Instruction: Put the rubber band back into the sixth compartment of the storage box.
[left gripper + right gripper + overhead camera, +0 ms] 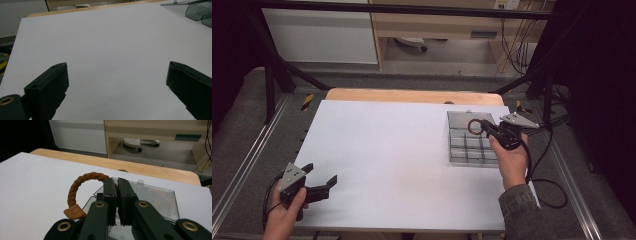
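A brown braided ring point(474, 126) with a small leather tag hangs over the clear compartment box point(460, 150) at the right of the white table. My right gripper point(485, 128) is shut on this ring, above the box's far-left cells. In the right gripper view the jaws point(117, 185) pinch the braided ring point(78, 184), whose loop arcs out to the left, with the box's open lid point(160, 197) behind. My left gripper point(321, 175) rests at the table's near-left edge, open with nothing between its fingers point(48, 87).
The white sheet point(387, 155) covers a wooden table whose far edge point(412, 95) shows beyond it. Metal frame rails point(572, 175) run along both sides. A cable point(552, 192) trails from the right gripper off the table's right edge.
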`<control>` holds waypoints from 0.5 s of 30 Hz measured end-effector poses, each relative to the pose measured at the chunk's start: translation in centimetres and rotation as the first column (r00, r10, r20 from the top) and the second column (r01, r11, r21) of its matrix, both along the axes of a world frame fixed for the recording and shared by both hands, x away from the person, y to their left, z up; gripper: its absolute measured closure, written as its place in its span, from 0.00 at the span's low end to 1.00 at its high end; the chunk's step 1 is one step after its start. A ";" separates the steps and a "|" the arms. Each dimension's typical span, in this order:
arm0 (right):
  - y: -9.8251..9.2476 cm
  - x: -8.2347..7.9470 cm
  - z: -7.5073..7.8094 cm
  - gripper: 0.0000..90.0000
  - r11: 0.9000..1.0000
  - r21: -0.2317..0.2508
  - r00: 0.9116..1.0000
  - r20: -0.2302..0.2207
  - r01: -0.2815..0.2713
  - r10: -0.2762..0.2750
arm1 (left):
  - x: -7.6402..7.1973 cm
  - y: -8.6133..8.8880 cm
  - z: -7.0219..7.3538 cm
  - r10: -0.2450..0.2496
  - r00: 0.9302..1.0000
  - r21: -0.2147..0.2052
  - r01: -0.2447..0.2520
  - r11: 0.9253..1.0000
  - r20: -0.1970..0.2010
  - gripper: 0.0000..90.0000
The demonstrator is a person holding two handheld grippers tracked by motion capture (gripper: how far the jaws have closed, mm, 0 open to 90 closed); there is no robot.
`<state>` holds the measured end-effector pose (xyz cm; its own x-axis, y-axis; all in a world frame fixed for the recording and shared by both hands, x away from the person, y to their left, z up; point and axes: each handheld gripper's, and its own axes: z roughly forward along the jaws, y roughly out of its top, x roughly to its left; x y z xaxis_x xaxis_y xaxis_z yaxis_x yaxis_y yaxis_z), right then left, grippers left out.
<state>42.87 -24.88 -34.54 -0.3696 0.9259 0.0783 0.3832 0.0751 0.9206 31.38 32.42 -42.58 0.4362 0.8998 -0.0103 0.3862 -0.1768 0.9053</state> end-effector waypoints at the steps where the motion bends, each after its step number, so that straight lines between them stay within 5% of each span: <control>1: -0.1 -0.1 -0.1 0.96 1.000 -0.004 1.000 -0.003 0.004 -0.004 | 0.0 0.0 0.0 -0.001 1.000 0.000 0.001 1.000 0.000 0.05; 15: -2.2 -0.4 -1.0 0.96 0.999 -0.025 0.999 -0.021 0.042 -0.043 | 0.0 -0.1 -0.1 -0.008 1.000 0.005 0.008 1.000 -0.003 0.05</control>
<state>42.45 -27.03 -35.56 -0.3283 0.9425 0.0627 0.4061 0.0810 0.9102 31.39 32.28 -42.64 0.4434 0.8963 -0.0068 0.3875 -0.1849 0.9031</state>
